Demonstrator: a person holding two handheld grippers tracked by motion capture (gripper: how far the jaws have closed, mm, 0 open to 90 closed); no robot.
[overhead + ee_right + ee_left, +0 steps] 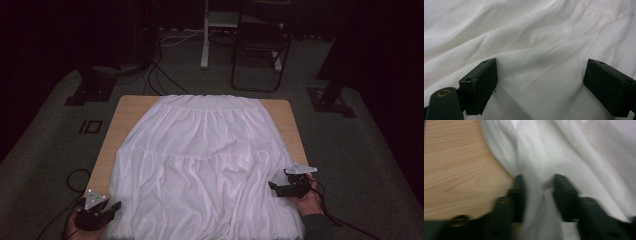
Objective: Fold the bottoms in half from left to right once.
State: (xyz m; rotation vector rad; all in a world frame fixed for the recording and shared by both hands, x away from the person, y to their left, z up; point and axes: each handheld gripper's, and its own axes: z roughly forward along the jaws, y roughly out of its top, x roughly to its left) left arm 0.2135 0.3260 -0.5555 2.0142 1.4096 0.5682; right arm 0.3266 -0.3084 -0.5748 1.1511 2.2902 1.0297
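Jaws first, from the high view: the left gripper point(111, 207) sits at the near left corner of the wooden worktop point(125, 111), its tips at the edge of a white skirt point(200, 160); from up here I cannot tell how far apart they stand. The right gripper point(274, 187) lies at the near right edge of the cloth, pointing inward across it, held by a hand point(307, 197). The skirt is spread flat over most of the worktop, narrow waist at the far side, wide hem toward the person, with tiered seams and soft wrinkles across it. Beyond the worktop stand a dark folding chair point(260, 47) and black cables point(160, 75) on a grey carpet point(45, 140).

Left gripper view: the picture is blurred. The left gripper point(537, 186) has its two black jaws drawn close, with a bunched fold of the white skirt point(584, 152) rising between them and pinched there. Bare wood of the worktop point(456, 170) shows to the left of the cloth's edge.

Right gripper view: the right gripper point(540, 72) has its jaws spread wide, nothing caught between them. Both rest over the skirt point(529, 32), whose rumpled white cloth runs under and past them, with a faint stitched seam near the upper right.
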